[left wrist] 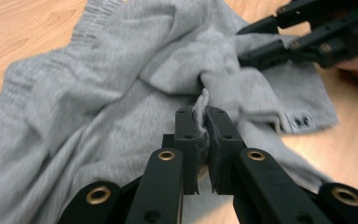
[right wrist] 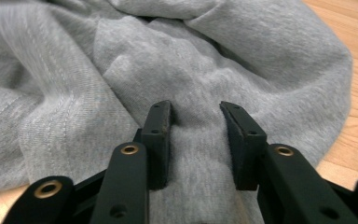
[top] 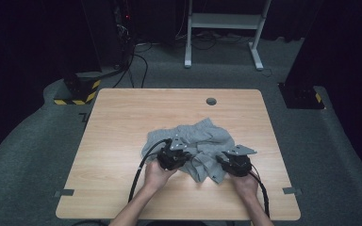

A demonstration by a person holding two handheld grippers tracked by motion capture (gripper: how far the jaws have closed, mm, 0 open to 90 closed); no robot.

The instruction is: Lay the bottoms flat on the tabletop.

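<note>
A crumpled grey garment [top: 195,141] lies on the near-centre of the wooden table [top: 122,136], bunched so that its cut and true long axis cannot be told; from above the heap spreads roughly left to right. Both hands cover its near edge in the high view. The cloth is soft, fleecy knit with a ribbed band [left wrist: 51,60] along 1 edge and a tab bearing 2 small eyelets [left wrist: 300,121]. The left gripper [left wrist: 203,122] has its black jaws pressed together on a thin raised fold of the garment. The right gripper [right wrist: 196,116] stands with its jaws partly apart, resting over the cloth with fabric between them but not pinched. In the left gripper view the right gripper [left wrist: 261,39] touches the garment's far side; its body is cut off by the frame.
</note>
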